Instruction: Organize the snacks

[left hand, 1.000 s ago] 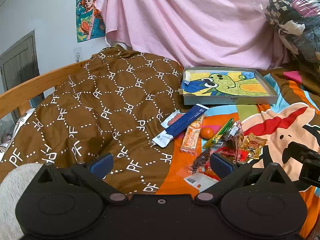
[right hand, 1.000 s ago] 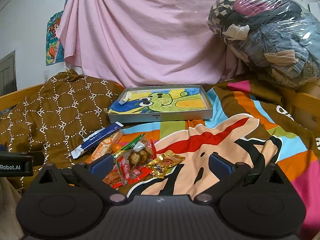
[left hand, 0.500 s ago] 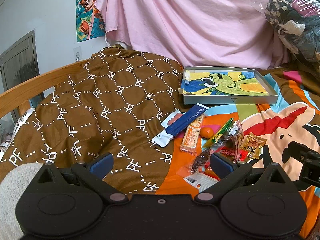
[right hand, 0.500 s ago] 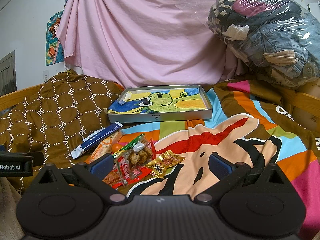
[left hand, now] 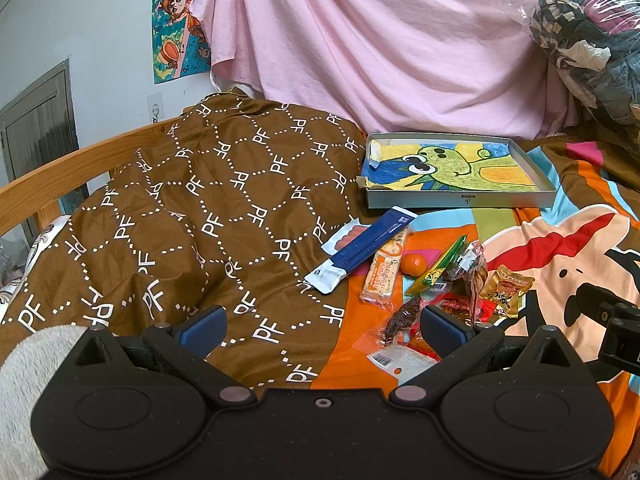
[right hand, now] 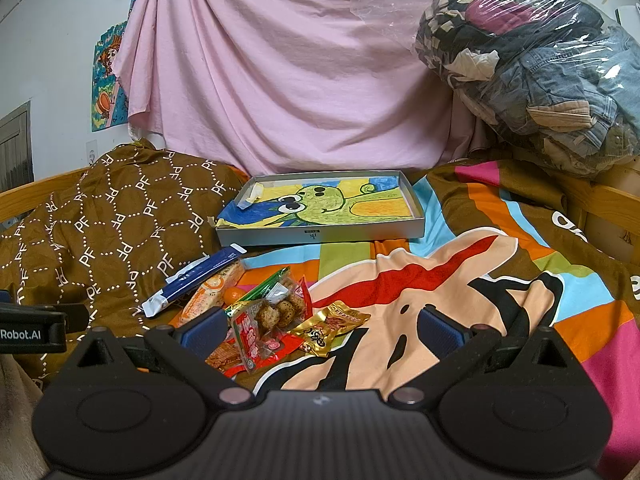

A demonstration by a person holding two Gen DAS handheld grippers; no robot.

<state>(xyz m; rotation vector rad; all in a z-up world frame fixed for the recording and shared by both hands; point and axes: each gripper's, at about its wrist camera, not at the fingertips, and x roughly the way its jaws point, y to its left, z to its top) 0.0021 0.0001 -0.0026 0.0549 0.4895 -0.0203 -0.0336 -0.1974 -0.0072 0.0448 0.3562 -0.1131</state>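
A heap of snacks lies on the bed: a long blue packet [left hand: 362, 248] [right hand: 200, 276], an orange-and-white bar [left hand: 386, 270], a small orange fruit [left hand: 414, 263], a green stick packet [left hand: 444, 264], a clear bag of brown balls [right hand: 276, 314], a red packet [right hand: 256, 340] and a gold packet [left hand: 506, 288] [right hand: 330, 326]. Behind them sits a shallow grey box [left hand: 460, 200] [right hand: 320, 234] lined with a green cartoon drawing. My left gripper [left hand: 322, 326] is open, low and near the heap's left side. My right gripper [right hand: 320, 328] is open, hovering just short of the red and gold packets.
A brown patterned quilt [left hand: 180, 216] is bunched up on the left against a wooden bed rail [left hand: 60, 184]. A colourful cartoon bedsheet [right hand: 460, 280] spreads to the right. A pink sheet [right hand: 280, 80] hangs behind, and a plastic bag of clothes [right hand: 540, 72] is piled at the back right.
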